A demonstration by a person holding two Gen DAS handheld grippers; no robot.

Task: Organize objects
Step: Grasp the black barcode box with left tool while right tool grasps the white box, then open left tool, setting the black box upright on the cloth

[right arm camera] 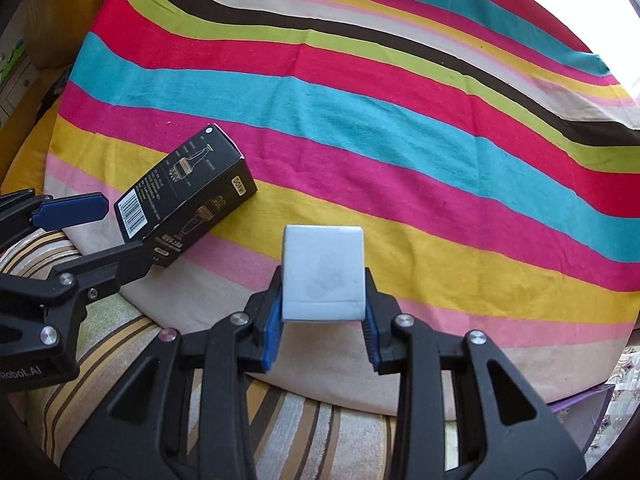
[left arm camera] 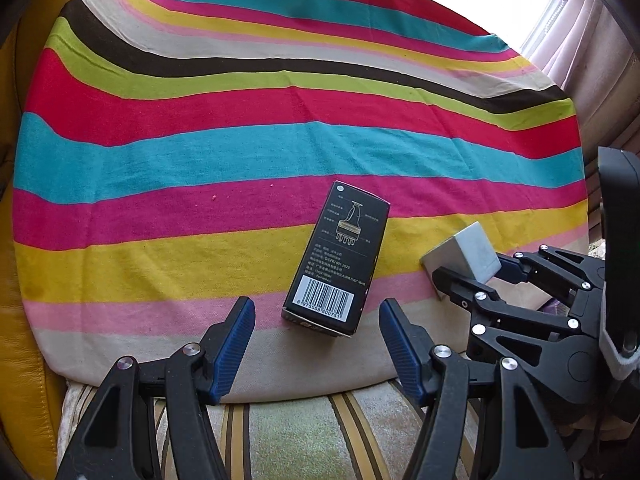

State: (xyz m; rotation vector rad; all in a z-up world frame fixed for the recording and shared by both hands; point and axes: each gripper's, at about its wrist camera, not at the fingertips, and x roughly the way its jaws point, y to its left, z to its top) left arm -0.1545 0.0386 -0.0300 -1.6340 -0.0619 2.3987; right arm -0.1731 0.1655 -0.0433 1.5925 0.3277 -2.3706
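A black box (left arm camera: 335, 261) with a barcode and a trimmer drawing lies flat on the striped cloth (left arm camera: 200, 160). My left gripper (left arm camera: 316, 320) is open just in front of the box's near end, one finger on each side, not touching it. The box also shows in the right wrist view (right arm camera: 184, 192), with the left gripper (right arm camera: 108, 228) at its barcode end. My right gripper (right arm camera: 322, 308) is shut on a small white box (right arm camera: 323, 274) and holds it over the cloth's near edge. The white box (left arm camera: 466, 254) shows at the right of the left wrist view.
The striped cloth (right arm camera: 400, 120) covers a round cushion on a yellow leather seat (left arm camera: 24, 320). A striped beige cushion (left arm camera: 300, 440) lies below the near edge. Curtains and a bright window (left arm camera: 580, 32) stand at the far right.
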